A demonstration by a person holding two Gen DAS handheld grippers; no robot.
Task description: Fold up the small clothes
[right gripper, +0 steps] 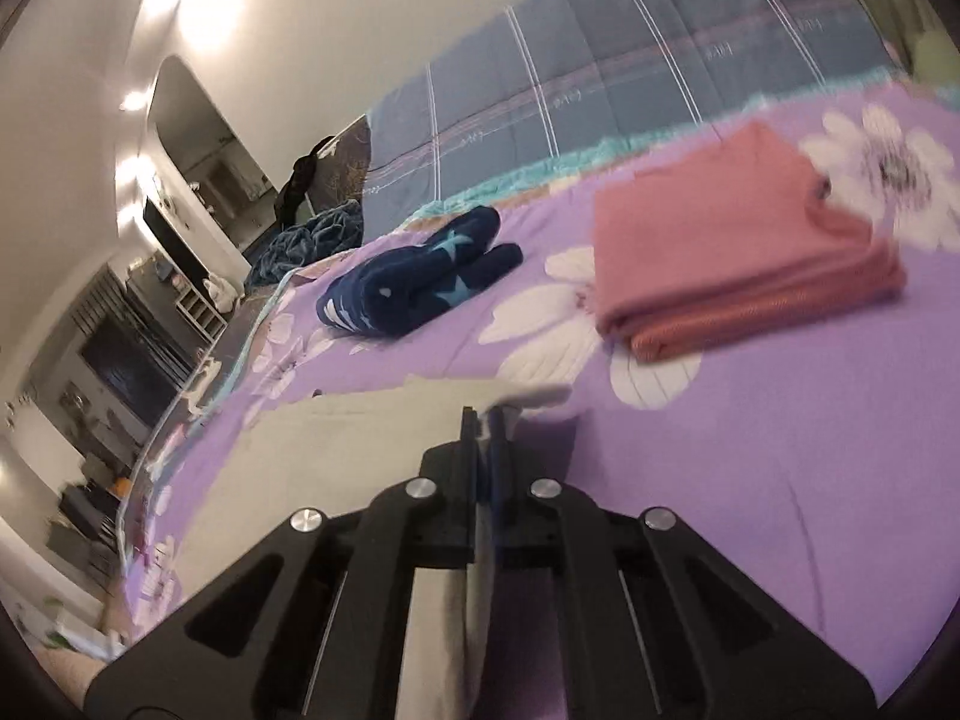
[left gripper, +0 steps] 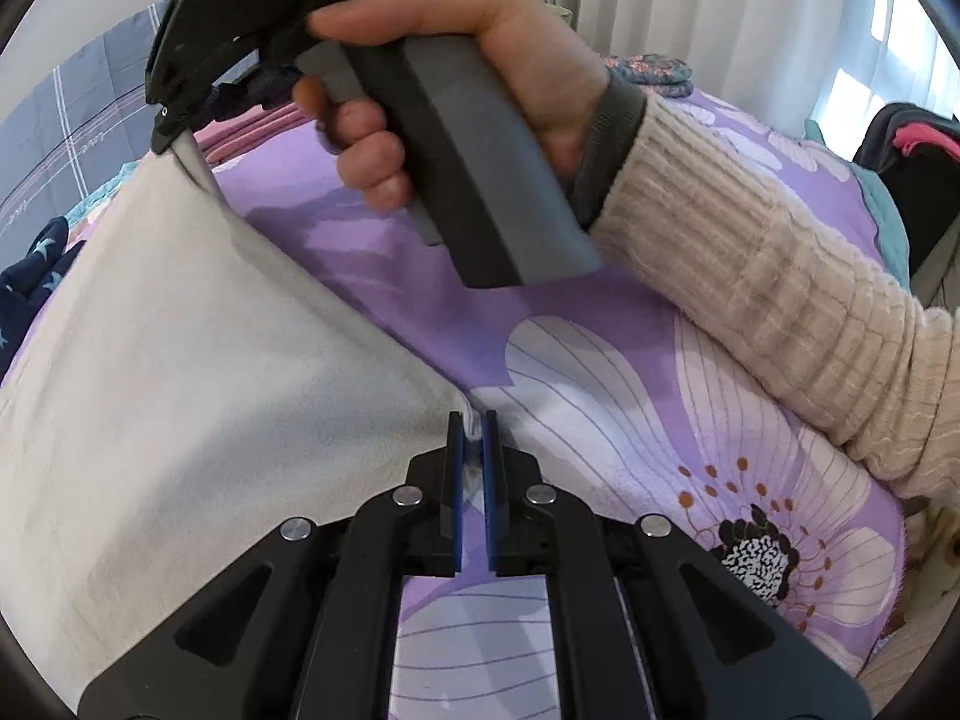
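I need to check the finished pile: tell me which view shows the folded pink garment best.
The right wrist view: the folded pink garment lies whole on the purple floral bedspread, its stacked edges visible. The left wrist view shows only a pink sliver behind the right gripper.

You are working over a bed spread with a purple floral cover (right gripper: pixel 750 480), its big white flowers showing in both wrist views (left gripper: pixel 690 420). Lying directly on it you have a pale grey cloth (left gripper: pixel 180 390) spread across the near side, a folded pink garment (right gripper: pixel 738 264) farther back, and a bundled navy piece with light blue stars (right gripper: pixel 414 288) to the left of the pink one and apart from it. Beyond the purple cover, along its teal fringe, a blue-grey checked quilt (right gripper: pixel 600 72) covers the far part of the bed.
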